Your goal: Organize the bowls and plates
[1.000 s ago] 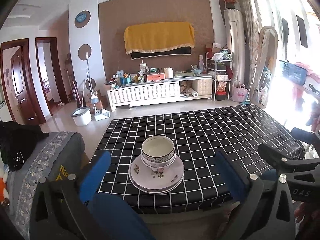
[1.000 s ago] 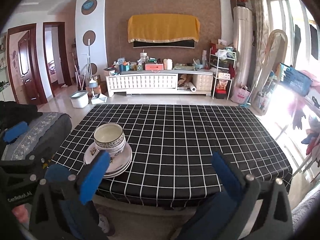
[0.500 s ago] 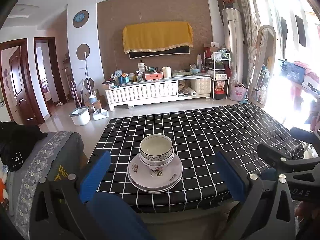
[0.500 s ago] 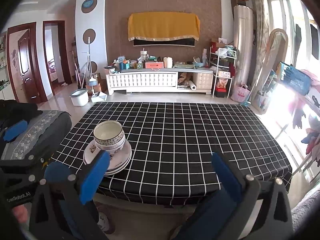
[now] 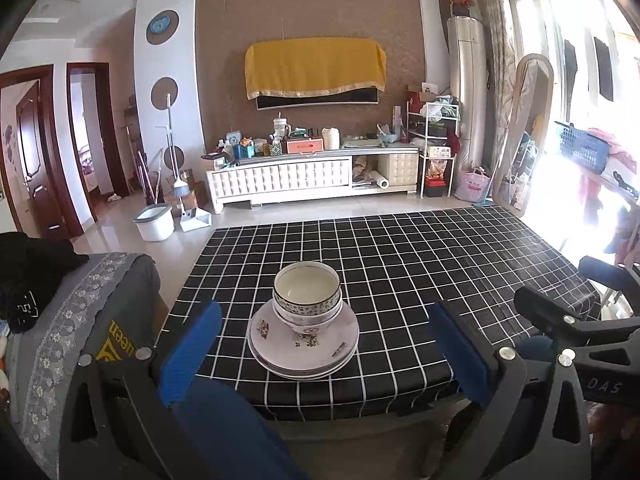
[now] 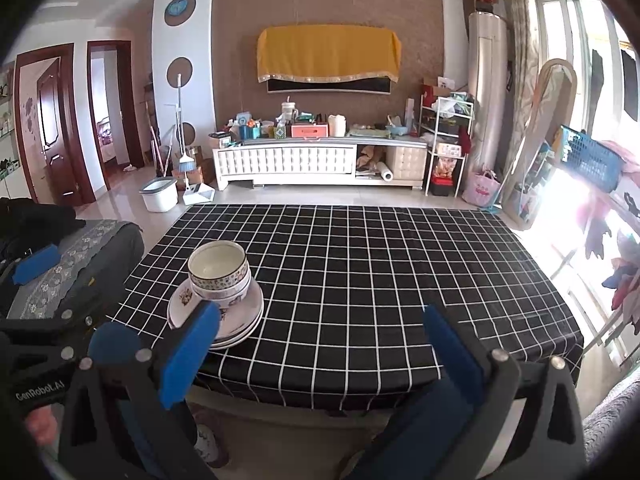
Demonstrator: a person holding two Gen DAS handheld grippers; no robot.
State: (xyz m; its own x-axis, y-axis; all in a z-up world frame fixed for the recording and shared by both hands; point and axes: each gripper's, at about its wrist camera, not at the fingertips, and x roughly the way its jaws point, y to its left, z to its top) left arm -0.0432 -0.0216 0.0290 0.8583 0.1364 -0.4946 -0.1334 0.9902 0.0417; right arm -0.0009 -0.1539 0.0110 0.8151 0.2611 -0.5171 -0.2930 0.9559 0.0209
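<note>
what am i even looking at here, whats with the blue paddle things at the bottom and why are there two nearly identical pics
There is no robot here. A person holds a hand-operated gripper in each hand, and each gripper carries a wide-angle camera looking forward along its two fingers. That gives two similar pictures: one from the left gripper, one from the right gripper. The blue paddles are the finger pads.

Both grippers are open and hold nothing. Ahead is a table with a black checked cloth. On it stands one pile: plates at the bottom, with nested bowls on top. The left camera faces the pile head on; in the right view it sits off to the left. The rest is living-room background.
</note>
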